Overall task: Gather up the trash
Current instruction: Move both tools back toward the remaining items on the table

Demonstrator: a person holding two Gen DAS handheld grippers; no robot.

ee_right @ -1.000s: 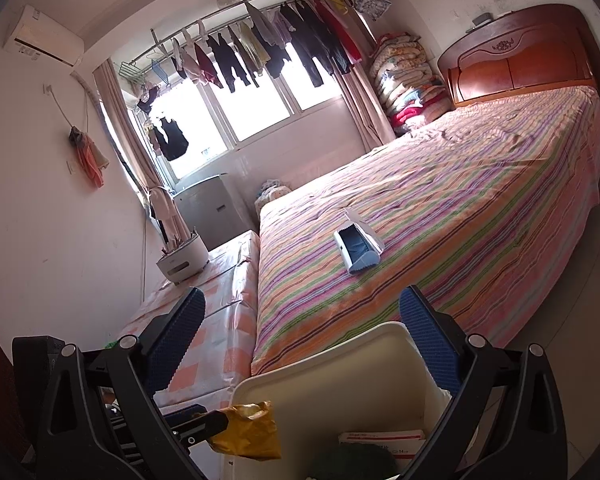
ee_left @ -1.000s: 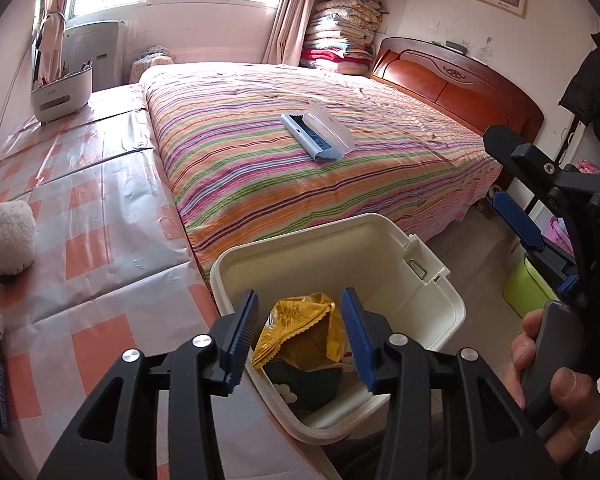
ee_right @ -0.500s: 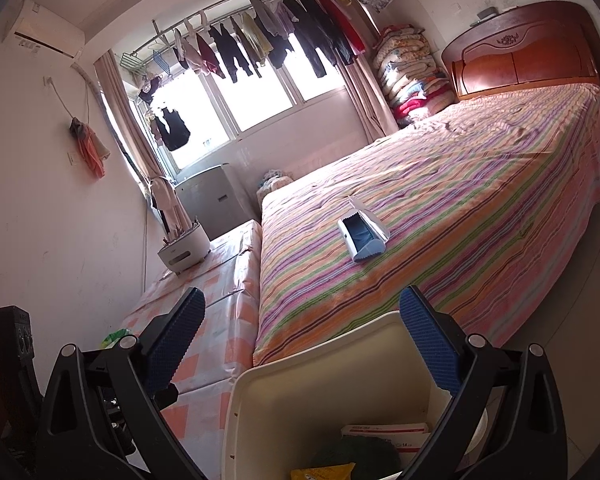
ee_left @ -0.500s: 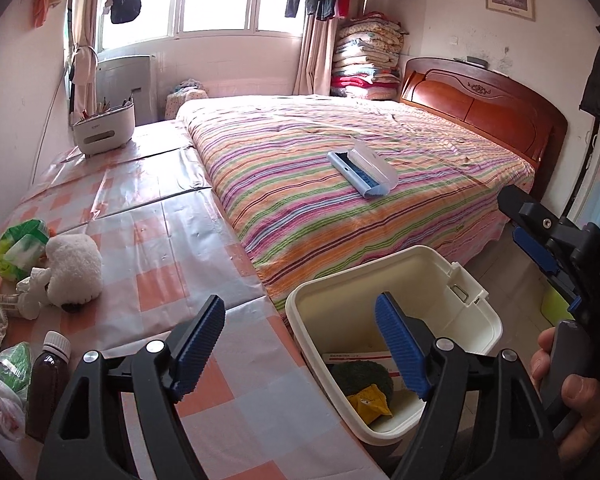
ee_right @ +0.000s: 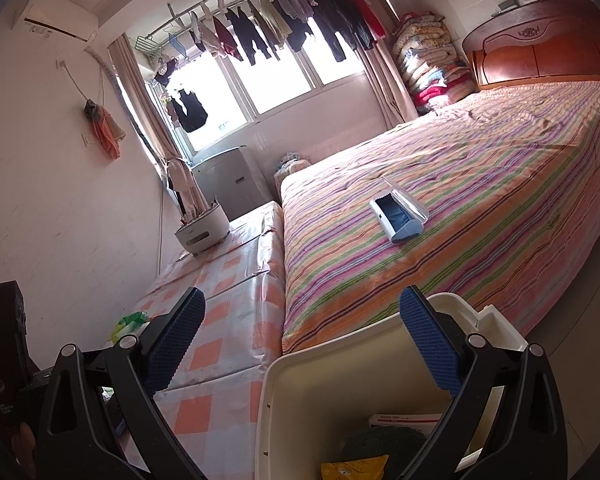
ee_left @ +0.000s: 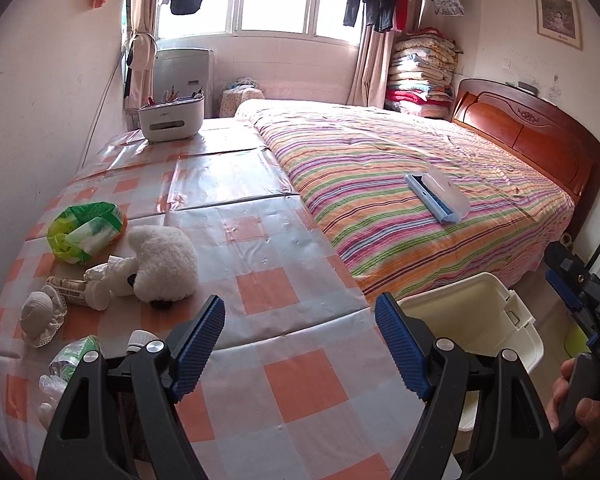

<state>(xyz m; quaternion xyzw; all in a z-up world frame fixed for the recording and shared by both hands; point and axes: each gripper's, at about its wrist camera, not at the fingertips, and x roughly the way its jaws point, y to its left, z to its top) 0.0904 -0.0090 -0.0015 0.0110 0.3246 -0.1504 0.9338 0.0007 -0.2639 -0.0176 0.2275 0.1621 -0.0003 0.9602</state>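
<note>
Left gripper (ee_left: 300, 344) hangs spread and empty over the checked table (ee_left: 284, 292), plush toy (ee_left: 160, 264) at left, bin (ee_left: 476, 320) lower right. Right gripper (ee_right: 300, 348), spread and empty, points over the bin (ee_right: 340, 380), yellow wrapper (ee_right: 356, 468) lying inside.

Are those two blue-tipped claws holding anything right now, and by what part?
Nothing is held. The left gripper stands open over the checked table, and the right gripper stands open above the cream bin.
</note>
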